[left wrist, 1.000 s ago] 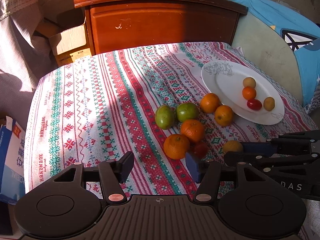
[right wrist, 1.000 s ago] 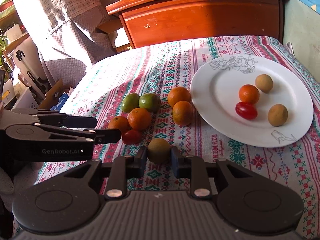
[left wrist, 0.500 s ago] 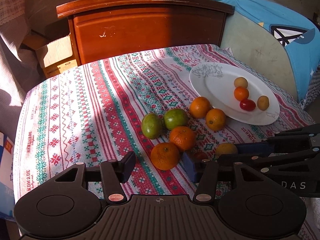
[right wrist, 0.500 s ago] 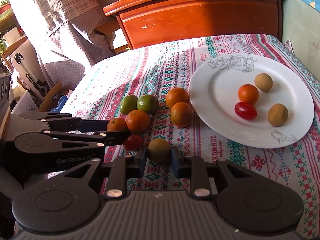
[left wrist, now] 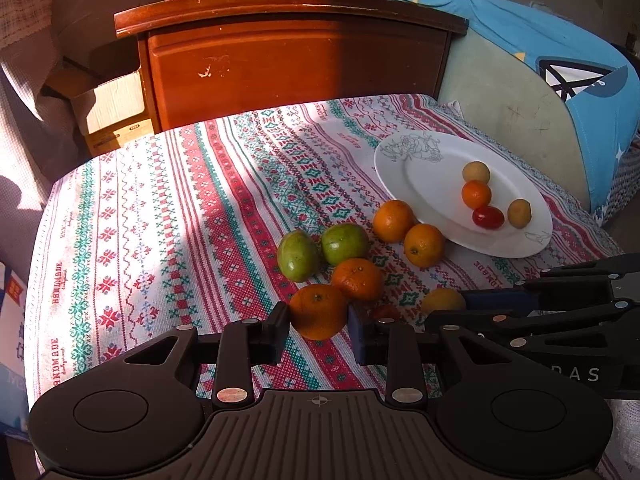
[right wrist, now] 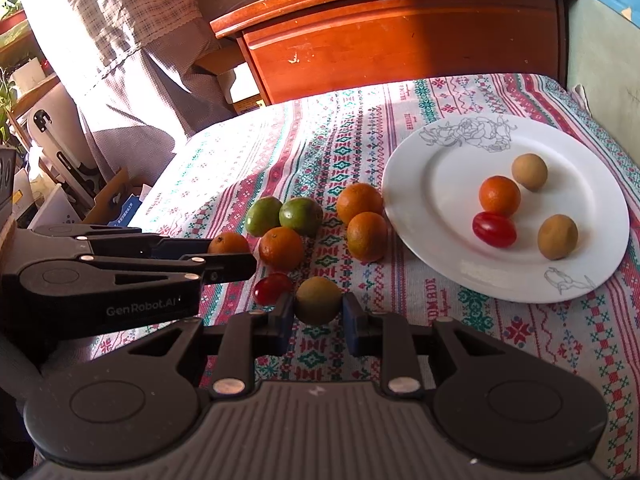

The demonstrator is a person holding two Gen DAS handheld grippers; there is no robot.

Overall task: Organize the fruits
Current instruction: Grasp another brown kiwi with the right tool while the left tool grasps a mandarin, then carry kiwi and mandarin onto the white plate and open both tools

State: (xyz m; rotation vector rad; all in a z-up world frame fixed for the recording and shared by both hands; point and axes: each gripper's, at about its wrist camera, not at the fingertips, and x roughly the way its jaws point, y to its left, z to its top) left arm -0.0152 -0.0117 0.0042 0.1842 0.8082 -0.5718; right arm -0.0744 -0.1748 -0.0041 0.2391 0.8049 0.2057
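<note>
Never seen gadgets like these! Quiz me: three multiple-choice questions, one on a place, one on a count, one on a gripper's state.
1. Where do the green fruits lie? A cabinet; B cloth; C floor.
2. How many fruits on the plate? A two; B four; C six.
3. The right gripper is: A open; B shut on a tomato; C shut on a brown fruit.
Key: B, both rest on the cloth; B, two brown, one orange, one red; C, its pads press the fruit.
</note>
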